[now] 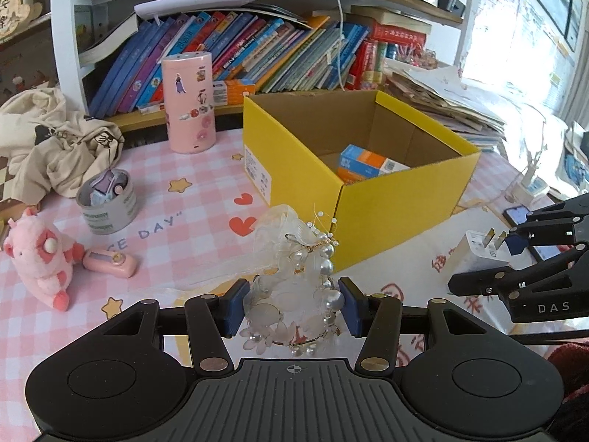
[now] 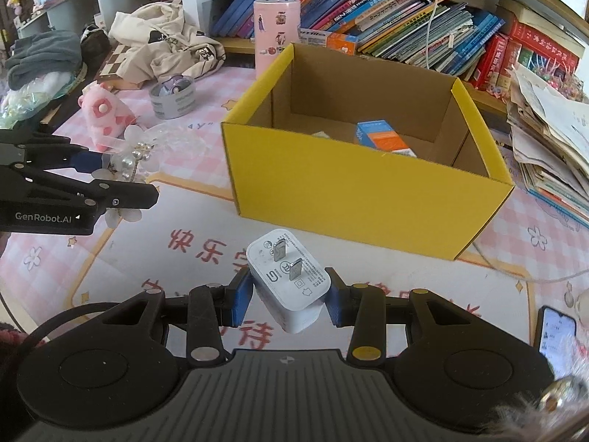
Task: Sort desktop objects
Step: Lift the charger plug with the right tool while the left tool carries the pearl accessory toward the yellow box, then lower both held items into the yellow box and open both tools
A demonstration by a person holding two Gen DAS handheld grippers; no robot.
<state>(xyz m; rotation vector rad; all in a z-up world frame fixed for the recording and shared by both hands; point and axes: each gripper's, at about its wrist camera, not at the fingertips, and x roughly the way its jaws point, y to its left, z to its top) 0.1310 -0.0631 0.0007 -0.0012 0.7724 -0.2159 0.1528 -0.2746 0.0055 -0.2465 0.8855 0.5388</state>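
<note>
The left gripper point(image 1: 292, 304) has its blue pads clamped on a pearl-and-petal headpiece point(image 1: 298, 287), a wiry ring of glossy round beads, translucent white flower petals and a puff of gauzy cream tulle, lifted clear of the mat. Off to its right, the right gripper point(image 2: 289, 296) is pinched snugly around a white charger plug point(image 2: 289, 280), a smooth, rounded plastic block with two flat metal prongs pointing up and away; its jaws sit narrow, pads pressed on either side of the block. Both tools hang over the pink-checked desk mat point(image 1: 191, 199), printed with stars, hearts and red characters. Just beyond them stands the yellow cardboard box point(image 2: 353, 188), open-topped, plain brown corrugated inside, with a blue-and-orange carton point(image 2: 383, 138) lying on its floor. Further left on the mat there's a fuzzy pink plush toy point(image 1: 40, 258), a small pink rounded case point(image 1: 110, 262) beside it, a squat grey tin point(image 1: 108, 202) stuffed with bits, and a tall pink cylinder point(image 1: 188, 101) covered in stickers. A crumpled cream garment point(image 1: 55, 140) slumps at the far left, slanting books point(image 1: 257, 55) fill the shelf behind, and a ragged paper stack point(image 2: 548, 140) sits far right.
</note>
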